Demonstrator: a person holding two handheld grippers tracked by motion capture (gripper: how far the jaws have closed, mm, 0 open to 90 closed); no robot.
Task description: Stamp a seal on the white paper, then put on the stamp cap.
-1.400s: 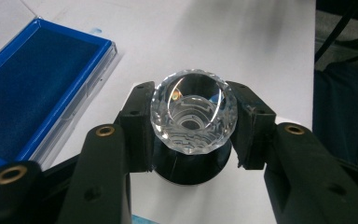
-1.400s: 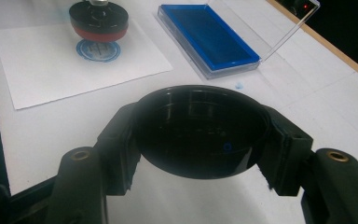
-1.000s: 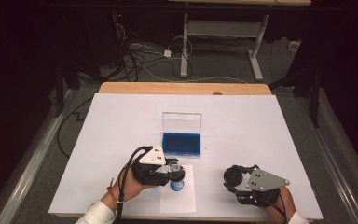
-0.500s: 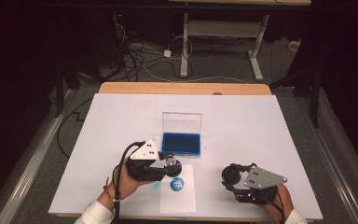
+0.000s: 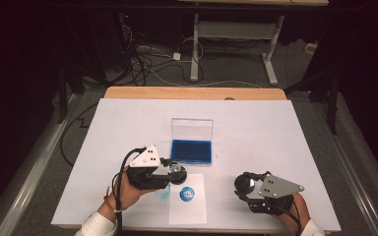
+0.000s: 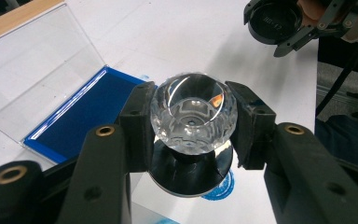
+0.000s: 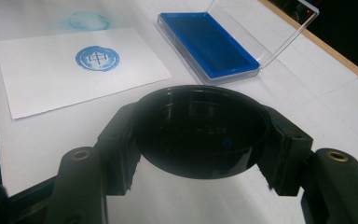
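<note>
Left gripper [image 6: 193, 123]: clenched on crystal-knobbed stamp [image 6: 193, 116], inked face above paper [image 5: 187, 204].
Right gripper [image 7: 200, 140]: clamps black stamp cap [image 7: 200, 130].
Risk: stamp tilts in grip, smudges printed seal [image 5: 187, 193].

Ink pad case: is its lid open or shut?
Open. The ink pad case has its clear lid standing up behind the exposed blue pad.

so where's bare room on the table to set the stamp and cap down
Bare: the far strip behind the ink pad, and the right side beyond the right gripper. Crowded: the near middle, with left gripper, stamp and paper.
</note>
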